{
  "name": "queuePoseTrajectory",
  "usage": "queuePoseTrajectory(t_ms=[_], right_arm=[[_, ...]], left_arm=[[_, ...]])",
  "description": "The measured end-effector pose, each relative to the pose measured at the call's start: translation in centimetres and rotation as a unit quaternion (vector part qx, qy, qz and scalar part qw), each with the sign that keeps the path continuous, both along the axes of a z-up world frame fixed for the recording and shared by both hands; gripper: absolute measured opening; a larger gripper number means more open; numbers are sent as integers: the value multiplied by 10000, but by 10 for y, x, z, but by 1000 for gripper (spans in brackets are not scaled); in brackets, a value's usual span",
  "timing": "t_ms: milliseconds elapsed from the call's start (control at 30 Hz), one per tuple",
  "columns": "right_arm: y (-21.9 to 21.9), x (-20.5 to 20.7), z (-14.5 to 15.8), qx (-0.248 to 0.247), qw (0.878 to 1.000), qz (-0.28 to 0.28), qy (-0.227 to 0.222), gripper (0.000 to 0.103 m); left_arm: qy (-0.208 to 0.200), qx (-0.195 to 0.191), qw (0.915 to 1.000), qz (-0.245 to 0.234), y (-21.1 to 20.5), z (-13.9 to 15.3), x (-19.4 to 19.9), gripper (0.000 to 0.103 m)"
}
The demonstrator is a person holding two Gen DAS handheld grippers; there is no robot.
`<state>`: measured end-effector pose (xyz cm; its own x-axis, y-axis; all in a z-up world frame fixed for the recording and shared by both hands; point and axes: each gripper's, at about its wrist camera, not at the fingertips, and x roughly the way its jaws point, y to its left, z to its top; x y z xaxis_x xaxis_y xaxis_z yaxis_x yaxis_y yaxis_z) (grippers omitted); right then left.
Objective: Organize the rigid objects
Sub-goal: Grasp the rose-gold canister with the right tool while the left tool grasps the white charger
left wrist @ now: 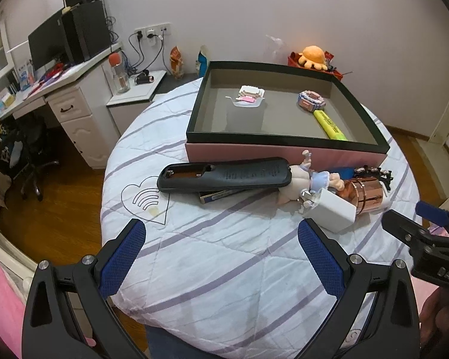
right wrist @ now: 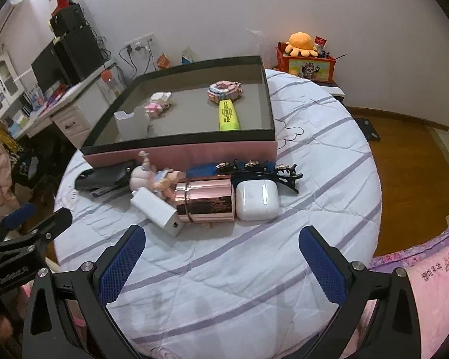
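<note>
Right wrist – white charger (right wrist: 158, 209) just ahead of open tool (right wrist: 221, 261)

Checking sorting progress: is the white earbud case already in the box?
No, the white earbud case lies on the quilt beside the rose-gold cylinder, outside the box.

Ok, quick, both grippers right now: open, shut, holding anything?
Left gripper: open, holding nothing, above the quilt.
Right gripper: open, holding nothing, short of the charger.
</note>
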<state>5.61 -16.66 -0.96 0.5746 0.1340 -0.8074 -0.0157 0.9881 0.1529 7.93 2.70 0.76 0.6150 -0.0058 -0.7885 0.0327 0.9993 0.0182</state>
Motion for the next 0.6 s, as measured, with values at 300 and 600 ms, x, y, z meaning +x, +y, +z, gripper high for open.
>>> queuePoseTrajectory(t_ms=[300, 600], right_arm=[[10, 28, -14, -98, 9998, 57, 157, 83], [17, 43, -20, -204, 9994, 74, 275, 70]], left_arm=[[180, -21, 9998, 72, 10, -17, 21, 103], [329, -78, 9994, 42, 13, -32, 41, 103]])
